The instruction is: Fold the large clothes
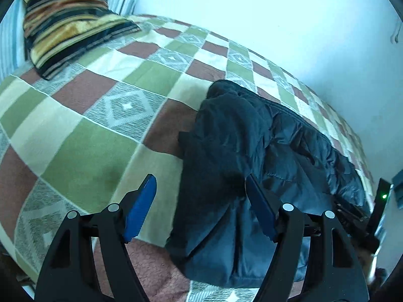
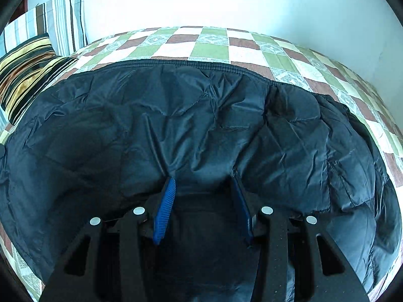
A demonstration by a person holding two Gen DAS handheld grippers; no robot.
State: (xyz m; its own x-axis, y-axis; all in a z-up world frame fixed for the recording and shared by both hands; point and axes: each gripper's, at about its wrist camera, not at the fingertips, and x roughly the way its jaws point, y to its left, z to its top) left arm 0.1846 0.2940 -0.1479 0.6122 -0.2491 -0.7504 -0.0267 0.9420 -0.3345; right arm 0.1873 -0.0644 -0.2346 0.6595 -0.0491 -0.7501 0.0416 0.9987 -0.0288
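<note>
Bedspread (image 1: 105,136), checked in green, brown and cream, covers the whole bed in both wrist views. Far left: striped cushion (image 1: 68,22) in gold, brown and black, lying on the bedspread near the wall; behind it a pale striped pillow (image 2: 63,20) stands against the wall (image 1: 264,12).

Left gripper (image 1: 199,183): jaws spread wide, nothing pinched. Its left finger hangs over bare bedspread; its right finger sits over the near-left end of the jacket (image 1: 252,156); contact with the cloth cannot be confirmed. The jacket's dark edge runs between the two fingers.

Jacket: dark navy, quilted and puffy, laid out on the bedspread to the right of the cushion. In the left wrist view it runs from the near centre toward the far right, with a matte bunched part on its left and shiny quilted cloth on its right. In the right wrist view it fills most of the picture, its ribbed edge lying along the far side.

Right gripper (image 2: 204,178): jaws partly apart, both blue pads down at the jacket surface with a bulge of cloth between them. Whether the pads press on that cloth cannot be told. In the left wrist view, a small green light (image 1: 384,196) glows on a dark object at the far right edge.
</note>
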